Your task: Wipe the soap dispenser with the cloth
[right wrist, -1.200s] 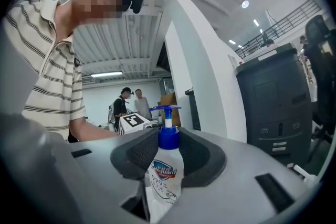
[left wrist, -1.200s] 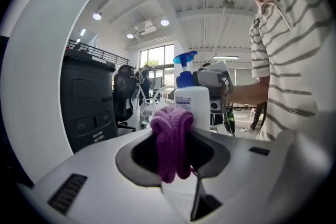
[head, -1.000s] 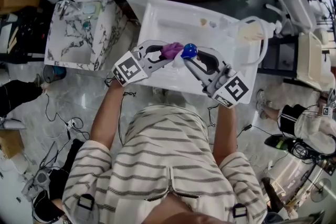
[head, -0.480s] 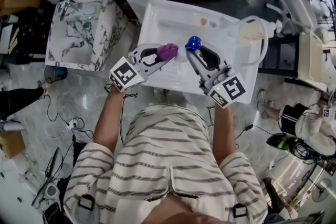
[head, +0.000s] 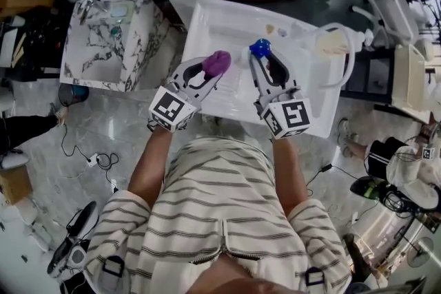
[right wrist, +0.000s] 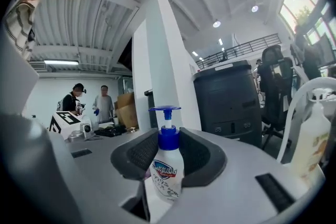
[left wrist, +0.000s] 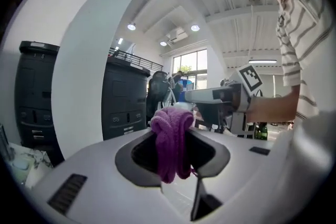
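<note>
**Item 1, soap dispenser** [head: 260,47]: a white bottle with a blue pump top and a printed label. It stands upright between the jaws of the right gripper [head: 264,60], which are closed on the bottle's body below the blue collar. The pump head rises clear above the pads. In the right gripper view the soap dispenser [right wrist: 166,165] fills the gap of the right gripper [right wrist: 168,157]. It is carried above the white basin [head: 200,14], off its floor.

**Item 2, cloth** [head: 218,62]: purple and bunched. It is pinched at the tip of the left gripper [head: 212,69], whose jaws are closed on it. In the left gripper view the cloth [left wrist: 172,136] bulges above the pads of the left gripper [left wrist: 173,152] and hangs down between them. It is also over the basin, to the left of the dispenser.

**Relation:** the cloth and dispenser are apart, with bare basin showing between them. The two grippers lie roughly side by side, tips pointing away from the person.

**Change from one second ago:**
- The cloth and the blue pump top then sat just beside each other at the centre, with the grippers angled in toward one another.
- Both grippers have since swung outward, and the dispenser sits farther up the basin.
- Both grips are unchanged.

**Nearby:** a marble-patterned box [head: 103,45] stands left of the basin.
</note>
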